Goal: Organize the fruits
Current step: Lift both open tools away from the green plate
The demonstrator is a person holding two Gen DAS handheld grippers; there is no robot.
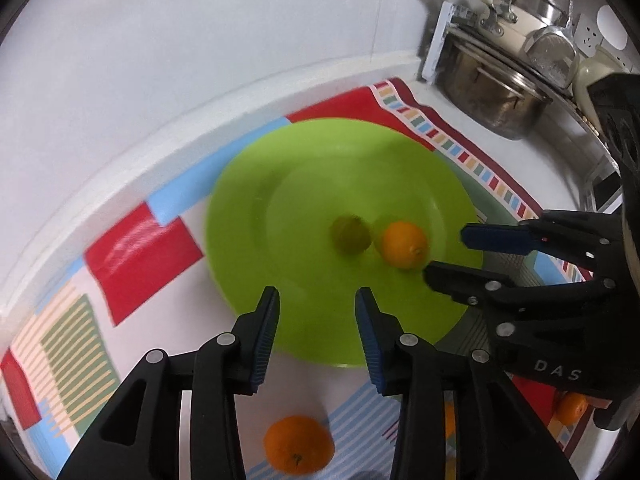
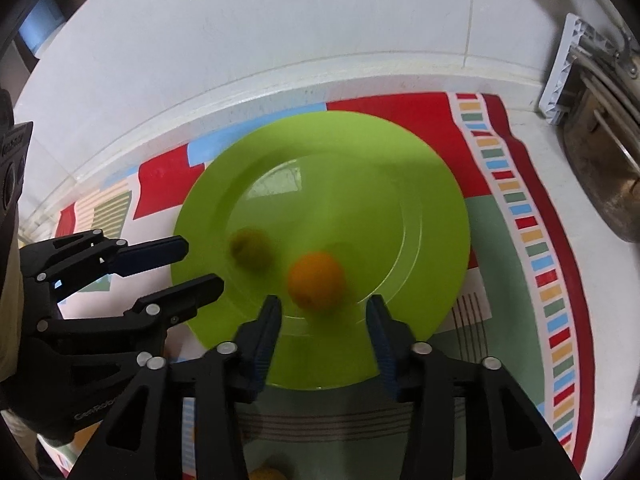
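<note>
Fruits partly gathered: two on the plate, at least two not yet.

Nearest, an orange lies on the patterned cloth below the left gripper, another orange fruit sits by the cloth's near right edge. Both grippers, left and right gripper, are spread and empty. Farther, the green plate holds a blurred green fruit and an orange one, just beside each other near its middle.

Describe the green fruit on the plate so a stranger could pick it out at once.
Find the big lime-green plate on the colourful patterned cloth by the white wall. Two round fruits sit side by side near its middle. The green fruit is the darker, olive one nearly blending into the plate; its neighbour is a bright orange, and another orange lies off the plate on the cloth.
</note>
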